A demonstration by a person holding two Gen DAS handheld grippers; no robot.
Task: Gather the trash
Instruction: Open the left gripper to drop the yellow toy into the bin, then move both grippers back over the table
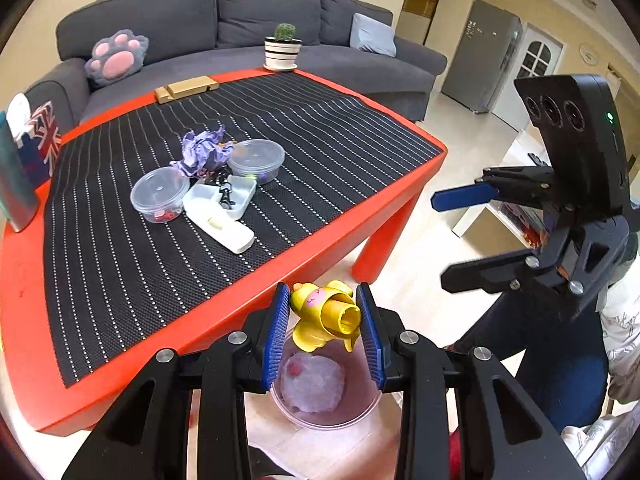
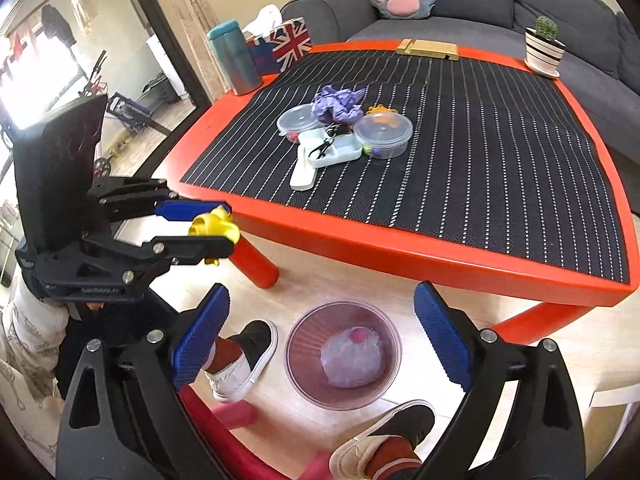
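My left gripper (image 1: 325, 314) is shut on a yellow duck toy (image 1: 320, 312), held over a clear pink bin (image 1: 362, 408) on the floor beside the red table (image 1: 248, 300). A crumpled clear plastic bag (image 1: 312, 386) lies in the bin. In the right wrist view, my right gripper (image 2: 322, 300) hangs open and empty above the same bin (image 2: 298, 344), with the bag (image 2: 352, 358) inside. The left gripper (image 2: 226, 226) with the duck (image 2: 212, 226) is at the left there. Crumpled purple paper (image 1: 202, 150) (image 2: 338, 102) lies mid-table.
Two lidded round tubs (image 2: 384, 130), a white tray (image 2: 340, 152) with black clips and a white remote (image 2: 302, 174) sit beside the paper. A person's shoes (image 2: 244, 356) flank the bin. A tissue box (image 2: 290, 44), a bottle (image 2: 234, 58), a potted cactus (image 2: 544, 46) and a sofa (image 1: 248, 20) stand behind.
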